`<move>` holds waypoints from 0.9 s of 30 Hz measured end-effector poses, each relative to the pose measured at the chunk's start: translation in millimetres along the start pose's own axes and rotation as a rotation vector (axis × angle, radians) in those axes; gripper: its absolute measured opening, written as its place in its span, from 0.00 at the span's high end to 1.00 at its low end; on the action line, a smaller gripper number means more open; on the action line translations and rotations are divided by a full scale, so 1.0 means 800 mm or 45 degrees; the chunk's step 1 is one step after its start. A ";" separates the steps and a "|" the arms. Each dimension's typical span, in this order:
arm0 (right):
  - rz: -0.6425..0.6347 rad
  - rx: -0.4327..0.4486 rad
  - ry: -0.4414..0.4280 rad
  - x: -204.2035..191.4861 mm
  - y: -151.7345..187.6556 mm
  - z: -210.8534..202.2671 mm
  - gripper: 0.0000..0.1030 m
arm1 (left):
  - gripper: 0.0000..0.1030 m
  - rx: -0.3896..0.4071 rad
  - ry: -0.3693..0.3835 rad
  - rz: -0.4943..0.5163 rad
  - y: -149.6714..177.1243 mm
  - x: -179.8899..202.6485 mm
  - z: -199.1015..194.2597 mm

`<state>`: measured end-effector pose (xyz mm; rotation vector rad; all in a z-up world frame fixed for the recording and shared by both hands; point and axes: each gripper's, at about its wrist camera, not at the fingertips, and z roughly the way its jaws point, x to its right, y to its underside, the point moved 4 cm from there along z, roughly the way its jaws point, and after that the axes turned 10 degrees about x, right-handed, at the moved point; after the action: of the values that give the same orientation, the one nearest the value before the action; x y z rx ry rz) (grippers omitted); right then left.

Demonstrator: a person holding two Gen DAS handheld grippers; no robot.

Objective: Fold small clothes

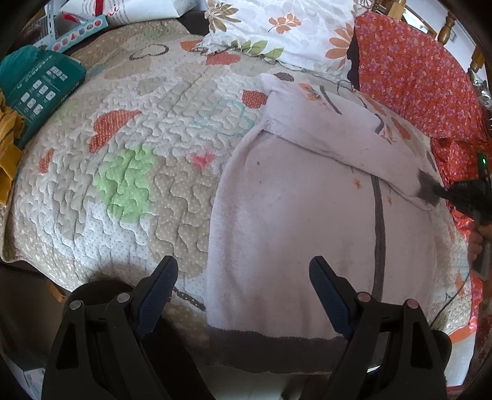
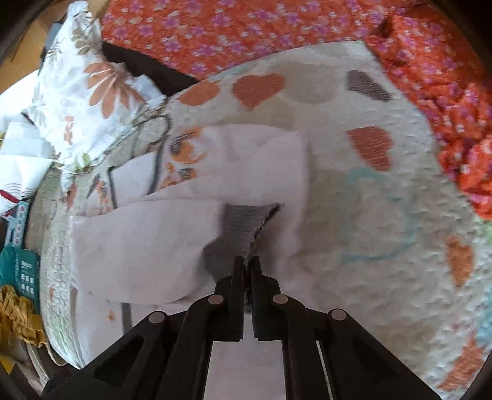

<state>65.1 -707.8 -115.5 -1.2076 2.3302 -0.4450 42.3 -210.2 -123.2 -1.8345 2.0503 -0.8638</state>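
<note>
Fleece, pale lilac-white with a grey hem band, is what I'm working with, a small top [image 1: 307,221] spread on the quilted bedspread [image 1: 132,129].

Closest to me in the left wrist view, my left gripper [image 1: 243,274] hangs just above the near hem, jaws wide apart and holding nothing. One finger sits over the bare quilt, the other over the garment body, so it's straddling the left edge without touching as far as I can see.

A bit further out, my right gripper [image 2: 246,261] is pinched tight on the grey cuff [image 2: 243,227] of the sleeve, with ribbed fabric bunched right between the tips. In the left view you can see that cuff held over at the right side with the sleeve stretched diagonally across the chest.

So I'd say we're mid sleeve-fold: the sleeve is being brought in over the body, and nothing else looks folded yet. Next move probably needs the cuff laid flat on the torso and let go without dragging the fleece, while the left one pins or grabs the hem side.

Beyond that there's a floral pillow [image 1: 276,27], an orange flowered cloth [image 1: 415,77], and a teal box [image 1: 40,89] off at the far left.
</note>
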 end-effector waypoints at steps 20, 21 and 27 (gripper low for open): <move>0.056 0.184 -0.038 -0.012 0.167 -0.091 0.52 | 0.16 0.068 0.002 0.059 0.012 0.016 -0.035; 0.079 0.190 -0.059 -0.012 0.178 -0.095 0.52 | 0.16 0.077 0.006 0.067 0.013 0.018 -0.039; 0.133 0.241 -0.136 -0.021 0.213 -0.127 0.49 | 0.16 0.201 -0.018 0.151 0.016 0.031 -0.090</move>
<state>-97.1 -591.9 -109.1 -0.9914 2.1934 -0.5370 -12.2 -215.6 -68.8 -1.6151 1.9978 -0.9478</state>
